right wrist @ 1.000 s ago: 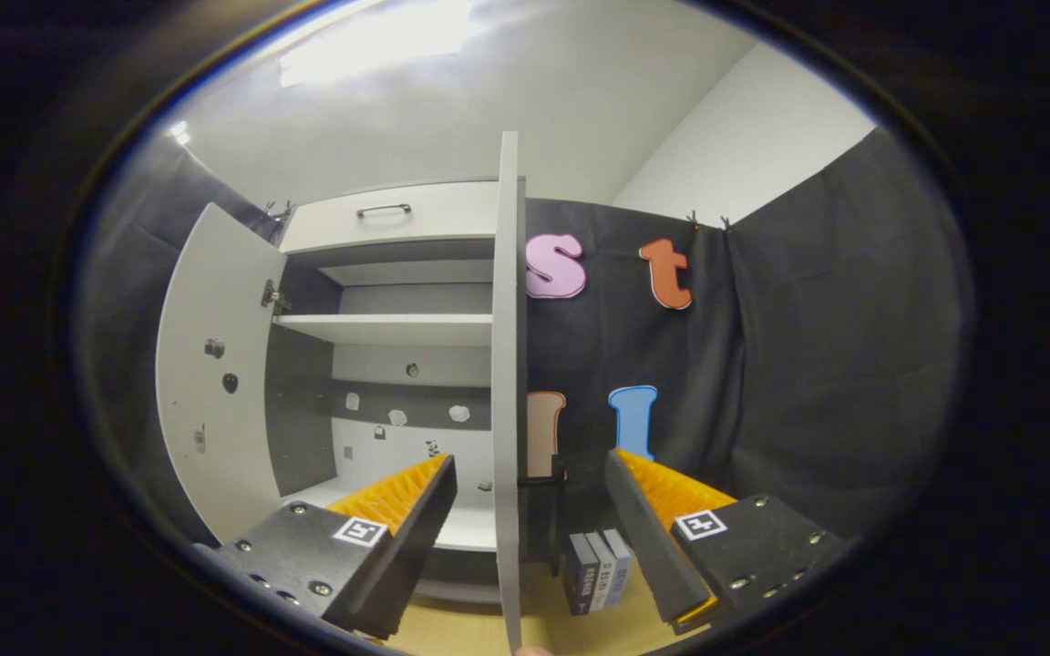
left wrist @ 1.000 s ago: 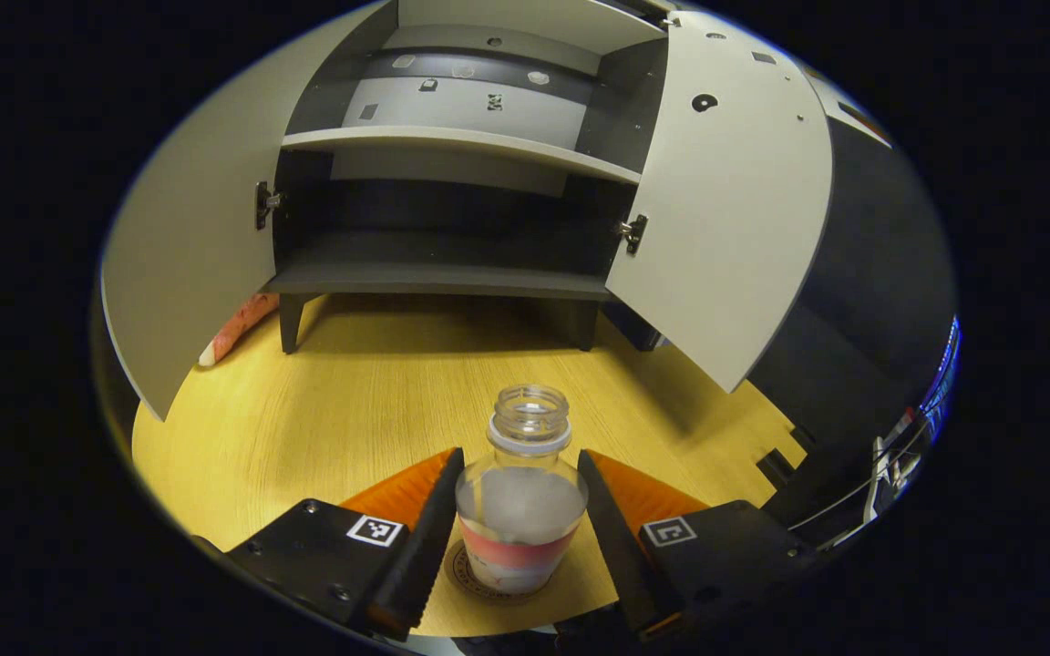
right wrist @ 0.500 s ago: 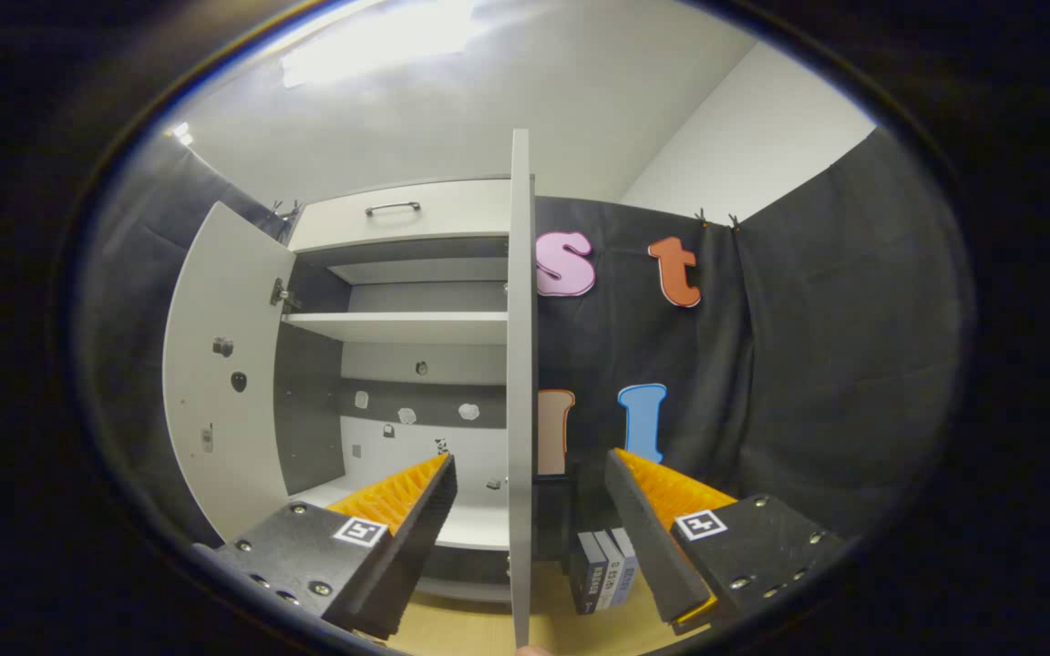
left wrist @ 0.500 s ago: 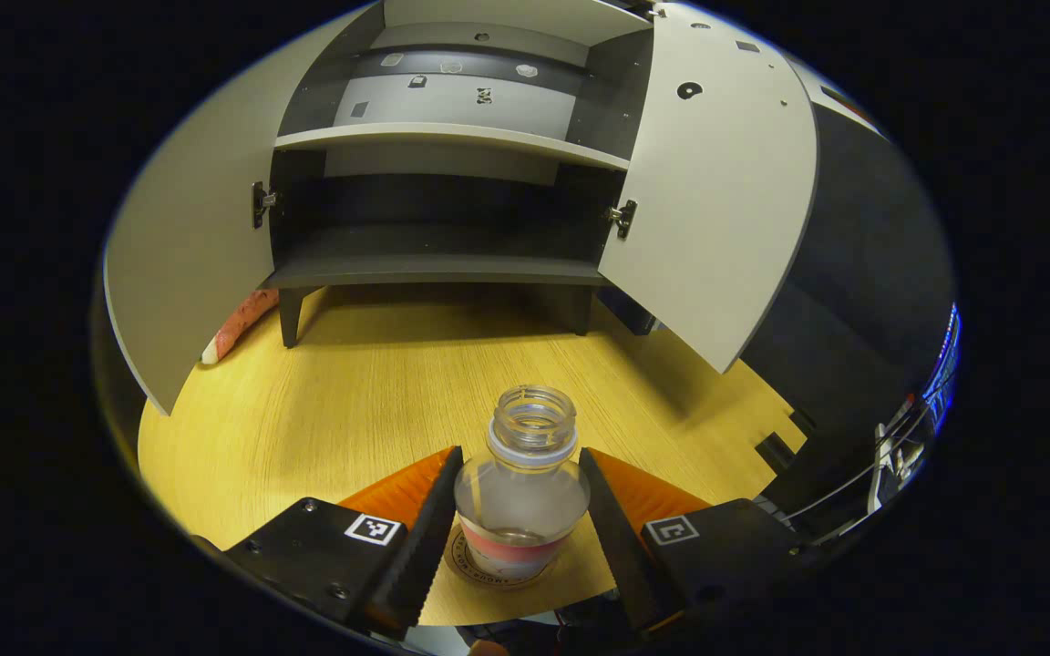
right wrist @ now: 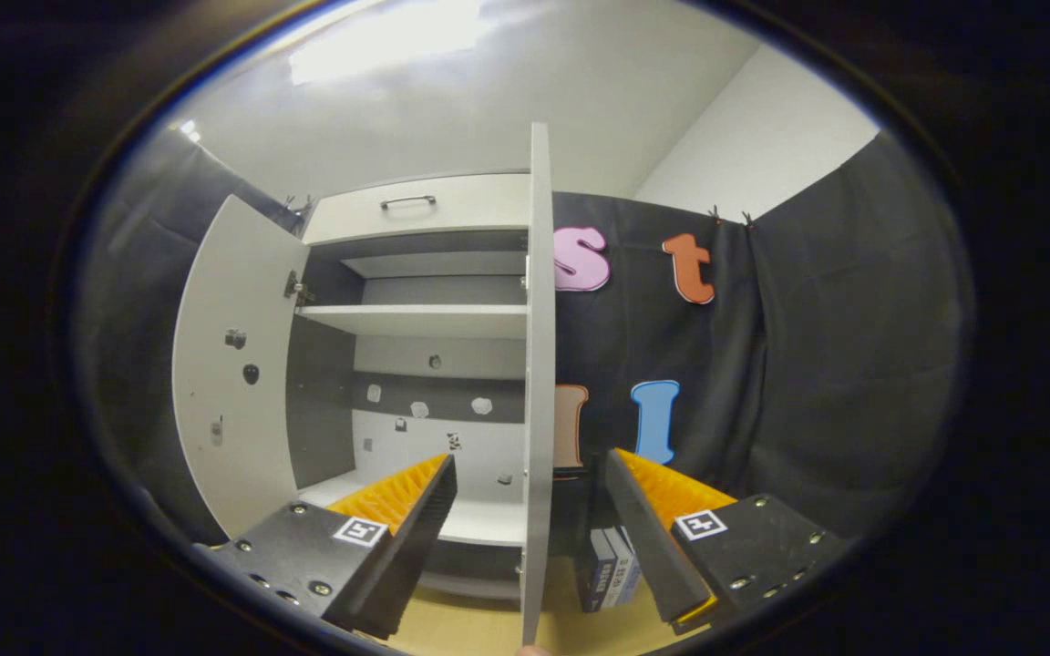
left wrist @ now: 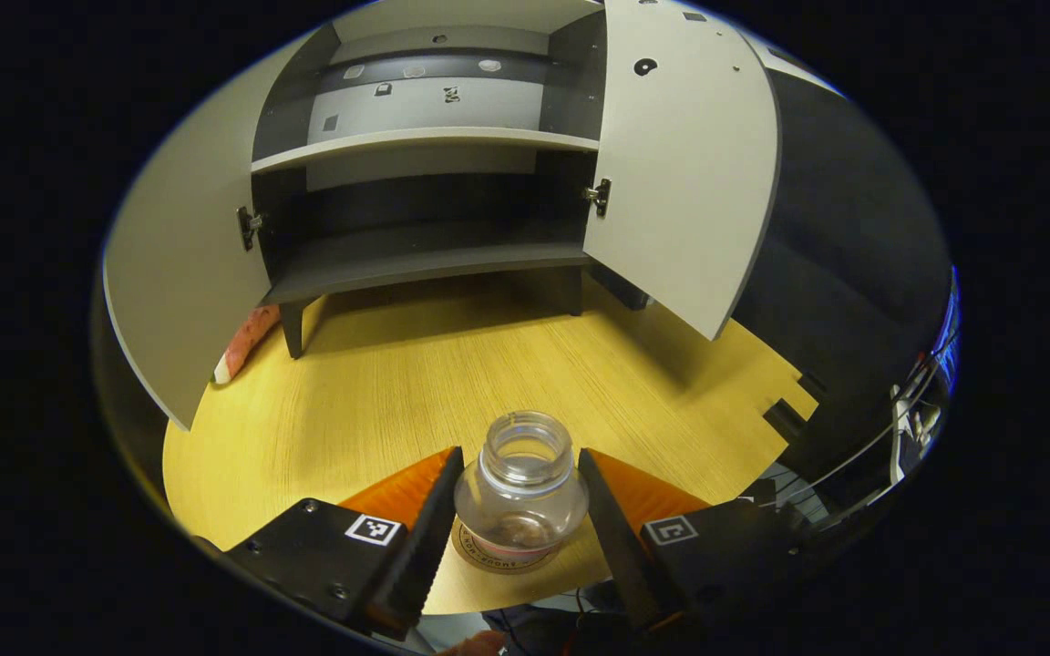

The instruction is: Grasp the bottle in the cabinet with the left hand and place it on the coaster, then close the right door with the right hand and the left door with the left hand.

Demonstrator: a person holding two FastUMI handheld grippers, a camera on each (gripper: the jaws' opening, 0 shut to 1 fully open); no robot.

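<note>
- The bottle's (left wrist: 521, 497) lower body is partly screened by the left gripper's (left wrist: 519, 510) fingers, and the round coaster (left wrist: 499, 558) shows as a printed rim beneath it; the print is too small to make out.
- A reddish object (left wrist: 245, 339) on the wooden table (left wrist: 397, 392) is largely hidden behind the left door (left wrist: 180, 273).
- In the right gripper view the right door (right wrist: 539, 364) appears edge-on, hiding part of the cabinet (right wrist: 416, 319) interior; small marks on the back panel are unreadable.
- A few upright books (right wrist: 612, 567) are cut off by a finger (right wrist: 643, 538) of the right gripper (right wrist: 534, 510).
- The left gripper flanks the clear, uncapped bottle closely; whether the fingers (left wrist: 425, 528) actually press the glass I cannot tell.
- The bottle stands upright on the coaster near the table's front edge, well apart from the cabinet.
- The right gripper is spread wide, the door's edge standing between its fingers, touching neither.
- Both doors stand open.
</note>
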